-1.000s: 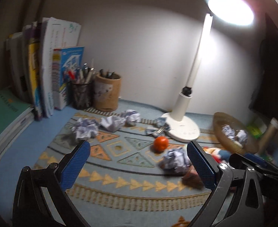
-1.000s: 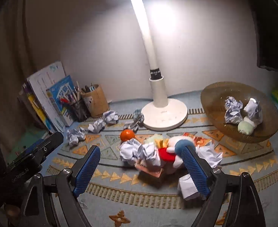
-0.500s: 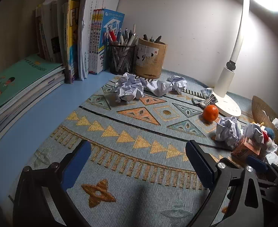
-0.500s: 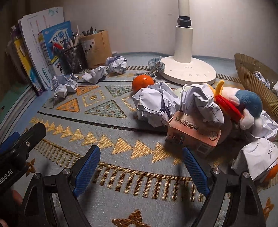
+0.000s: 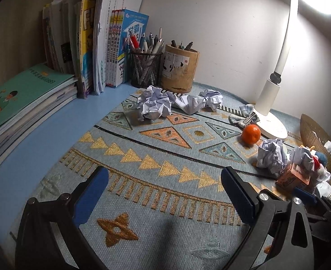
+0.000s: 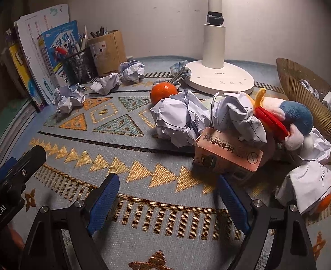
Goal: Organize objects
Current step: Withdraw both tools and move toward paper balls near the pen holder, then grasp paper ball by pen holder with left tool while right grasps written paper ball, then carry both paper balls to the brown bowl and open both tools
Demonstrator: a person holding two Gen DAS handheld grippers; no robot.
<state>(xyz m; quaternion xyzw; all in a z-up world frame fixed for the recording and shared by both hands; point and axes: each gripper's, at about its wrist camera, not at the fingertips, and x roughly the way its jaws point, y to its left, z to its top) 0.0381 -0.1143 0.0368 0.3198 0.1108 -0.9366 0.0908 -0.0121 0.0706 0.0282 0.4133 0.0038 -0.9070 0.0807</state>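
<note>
A pile lies on the patterned mat: crumpled paper balls, a pink poker card box, a plush toy and an orange. More paper balls lie near the pen holders. My right gripper is open and empty, low over the mat just in front of the card box. My left gripper is open and empty over bare mat, left of the pile. A woven basket at the right holds paper balls.
A white desk lamp stands at the back. A mesh pen cup and a round wooden holder stand by upright books. Flat books lie at the left. A second orange peeks from under paper at the right.
Both grippers have dropped low toward the mat and come closer to the objects. The right gripper has neared the card box. Both stay open.
</note>
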